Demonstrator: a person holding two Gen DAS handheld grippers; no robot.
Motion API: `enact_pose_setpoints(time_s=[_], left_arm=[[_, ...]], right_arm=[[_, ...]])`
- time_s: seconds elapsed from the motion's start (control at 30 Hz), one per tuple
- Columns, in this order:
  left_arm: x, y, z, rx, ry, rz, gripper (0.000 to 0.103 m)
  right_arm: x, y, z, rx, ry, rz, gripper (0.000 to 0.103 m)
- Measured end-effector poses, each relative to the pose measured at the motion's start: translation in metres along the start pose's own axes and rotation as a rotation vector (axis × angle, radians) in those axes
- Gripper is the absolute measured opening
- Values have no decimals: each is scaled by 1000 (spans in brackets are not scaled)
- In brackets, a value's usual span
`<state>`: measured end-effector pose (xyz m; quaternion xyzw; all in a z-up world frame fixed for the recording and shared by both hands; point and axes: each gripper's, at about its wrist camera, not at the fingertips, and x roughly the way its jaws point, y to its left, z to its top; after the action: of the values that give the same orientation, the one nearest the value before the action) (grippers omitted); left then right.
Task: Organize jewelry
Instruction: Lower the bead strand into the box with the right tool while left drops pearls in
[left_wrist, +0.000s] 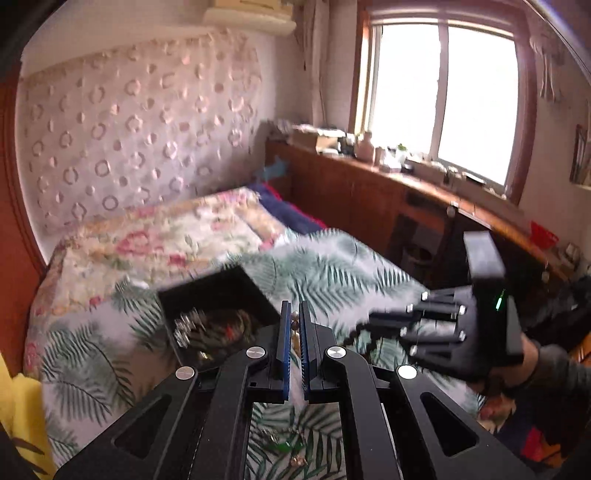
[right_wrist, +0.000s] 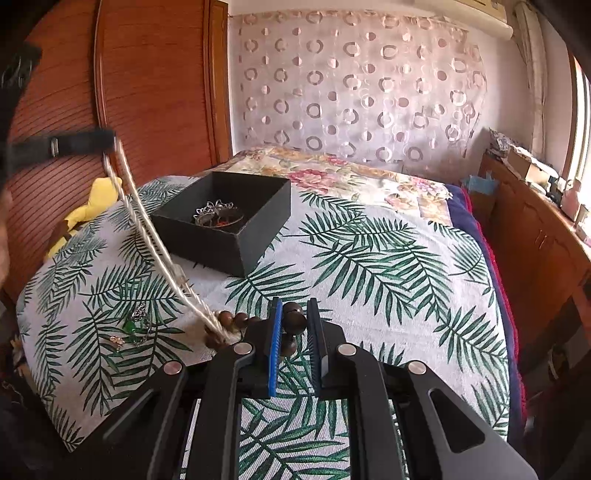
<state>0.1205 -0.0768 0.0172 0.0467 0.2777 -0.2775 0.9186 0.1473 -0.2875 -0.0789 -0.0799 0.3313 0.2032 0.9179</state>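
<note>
left tool (left_wrist: 294, 325): fingers together, clamped on a pale necklace (right_wrist: 147, 221) that runs taut from it, raised above the bed, down to the bed | right tool (right_wrist: 294, 325): clamped on a brown wooden bead bracelet (right_wrist: 229, 321) at the bed's near edge | black box (right_wrist: 225, 218): open, jewelry inside, mid-bed toward its left edge | small green pendant (right_wrist: 131, 326): loose on the leaf-print cover (right_wrist: 369, 266), near edge
</note>
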Motion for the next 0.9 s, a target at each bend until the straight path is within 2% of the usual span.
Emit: enact_pose_setpoints(time_s=[0.43,0.67,0.9], left_arm=[[-34,3,57,-4,-109,18,3],[-32,8,72,1,-120,47,3],[-23,17,85,-1,-122,90,3]], right_arm=[[12,12,5,-26,28,5,15],[-7,16,31,-36,-41,33,15],[-27,26,75,-82,-122,33,15]])
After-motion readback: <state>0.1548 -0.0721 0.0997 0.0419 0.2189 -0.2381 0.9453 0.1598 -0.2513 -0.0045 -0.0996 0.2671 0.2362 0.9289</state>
